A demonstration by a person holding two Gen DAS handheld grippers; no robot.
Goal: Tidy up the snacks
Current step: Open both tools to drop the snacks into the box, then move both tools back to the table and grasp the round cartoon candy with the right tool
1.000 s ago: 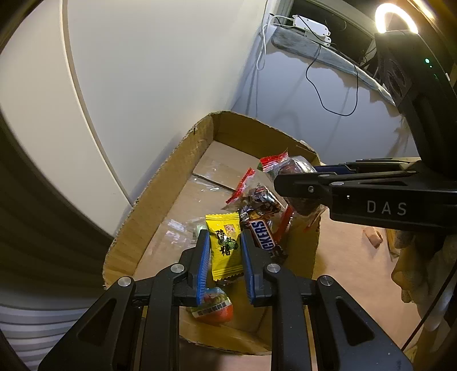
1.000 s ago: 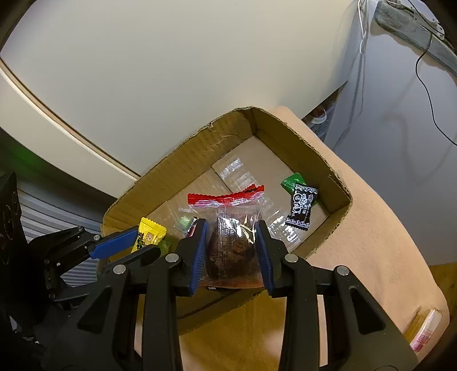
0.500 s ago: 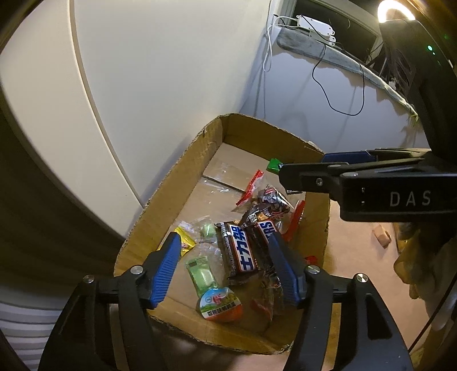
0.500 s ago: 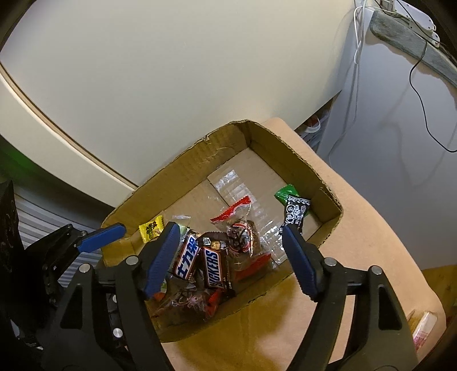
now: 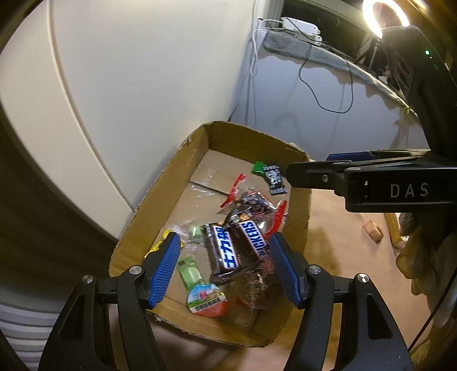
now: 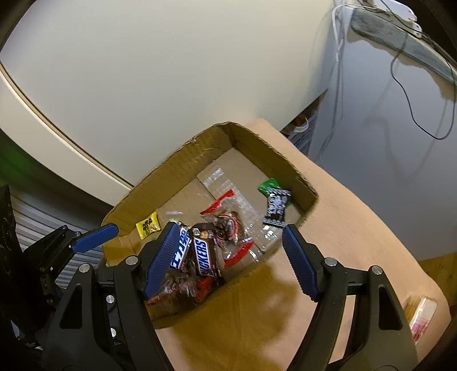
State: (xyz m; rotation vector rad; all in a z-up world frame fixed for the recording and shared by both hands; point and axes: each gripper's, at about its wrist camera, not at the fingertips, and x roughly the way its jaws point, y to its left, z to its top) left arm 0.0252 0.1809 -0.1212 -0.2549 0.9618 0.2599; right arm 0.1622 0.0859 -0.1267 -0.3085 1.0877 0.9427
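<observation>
While both claws hang spread wide and empty over it, left claw [image 5: 224,271] and right claw [image 6: 228,256], the cardboard box [image 5: 160,197] on the tan worktop [image 6: 342,228] holds Snickers bars [image 5: 251,237], a yellow candy [image 6: 147,225], a black packet [image 6: 275,208] and a red-edged clear pouch [image 5: 237,185].

A pale cream wall [image 5: 142,85] with a curved seam is seen behind the scene. To the right, a grey-white panel [image 5: 300,114] is crossed by a black cable [image 5: 322,105]. A lit ring light [image 5: 380,14] glows at the upper right. A tan surface [image 6: 357,242], possibly cloth-covered, is seen below.
</observation>
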